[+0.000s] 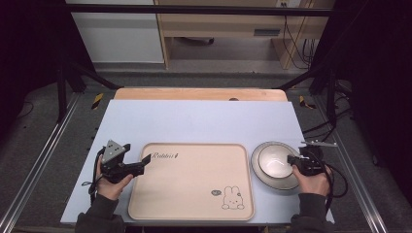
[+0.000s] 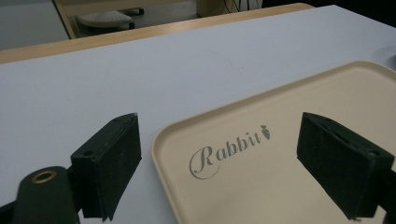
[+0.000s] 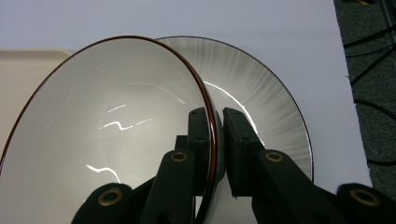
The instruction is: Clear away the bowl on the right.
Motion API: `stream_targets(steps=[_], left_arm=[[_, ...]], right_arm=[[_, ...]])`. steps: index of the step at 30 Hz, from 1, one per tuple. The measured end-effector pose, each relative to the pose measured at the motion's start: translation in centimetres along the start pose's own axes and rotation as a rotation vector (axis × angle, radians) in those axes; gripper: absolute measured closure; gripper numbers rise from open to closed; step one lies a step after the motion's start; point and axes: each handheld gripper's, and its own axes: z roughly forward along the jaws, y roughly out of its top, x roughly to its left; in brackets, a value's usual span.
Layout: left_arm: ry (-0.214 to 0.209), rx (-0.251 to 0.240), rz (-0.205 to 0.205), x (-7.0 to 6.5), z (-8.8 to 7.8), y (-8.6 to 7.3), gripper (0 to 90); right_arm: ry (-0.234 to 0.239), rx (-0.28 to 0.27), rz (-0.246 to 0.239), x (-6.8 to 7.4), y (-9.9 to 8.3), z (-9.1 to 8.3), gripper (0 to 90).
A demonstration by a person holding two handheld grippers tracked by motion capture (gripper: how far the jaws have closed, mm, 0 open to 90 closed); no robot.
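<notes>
We note a pale blue tabletop [image 1: 194, 119] with a beige tray [image 1: 192, 182] lying flat near its front edge, about midway between the left and right edges. The tray bears the word "Rabbit" at its far left corner and a small rabbit drawing at its near right corner.

Just beside the tray, toward the tabletop's right edge, a grey ribbed plate [image 1: 257, 170] lies flat, and a white bowl [image 1: 273, 160] with a thin dark red rim sits on it.

Right gripper [image 3: 218, 140]: we see it at the bowl's right side, its fingers [image 3: 238, 140] narrow and clamped on the bowl's rim, one finger inside the bowl, the other outside over the plate. In the right gripper view the bowl stands tilted against the plate, its rim running up between the fingers. The person's right hand [image 1: 311, 182] holds this gripper near the front right corner of the tabletop.

Left gripper [image 2: 219, 163]: fingers wide apart, holding nothing. In the left gripper view they straddle the tray's far left corner, one finger over bare tabletop, the other over the tray floor; whether either touches the tray we cannot tell. The left hand [image 1: 109, 187] holds it near the tabletop's left edge
</notes>
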Motion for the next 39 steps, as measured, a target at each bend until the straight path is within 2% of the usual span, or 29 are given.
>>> stream_targets(steps=[4, 11, 13, 14, 27, 35, 39], left_arm=[[0.000, 0.001, -0.001, 0.0, 0.0, 0.0, 13.5], [0.000, 0.000, 0.001, 0.0, 0.0, 0.0, 13.5], [-0.001, 0.001, 0.001, 0.0, 0.0, 0.0, 13.5], [0.000, 0.000, 0.001, 0.0, 0.0, 0.0, 13.5], [-0.002, 0.000, 0.002, 0.0, 0.0, 0.0, 13.5], [-0.003, 0.001, 0.001, 0.0, 0.0, 0.0, 13.5], [-0.002, 0.001, 0.002, 0.0, 0.0, 0.0, 13.5]], right_arm=[[0.001, -0.007, -0.001, 0.1, 0.1, -0.3, 81.6], [0.030, -0.046, -0.002, 0.6, 0.4, -1.5, 81.6], [0.034, -0.054, -0.019, 0.8, 0.5, -1.8, 81.6], [0.038, -0.056, -0.009, 1.0, 0.6, -1.9, 81.5], [0.118, -0.092, -0.060, 3.1, 1.1, -3.1, 81.5], [0.144, -0.102, -0.095, 4.4, 1.4, -3.6, 81.6], [0.177, -0.108, -0.104, 4.9, 1.5, -3.8, 81.6]])
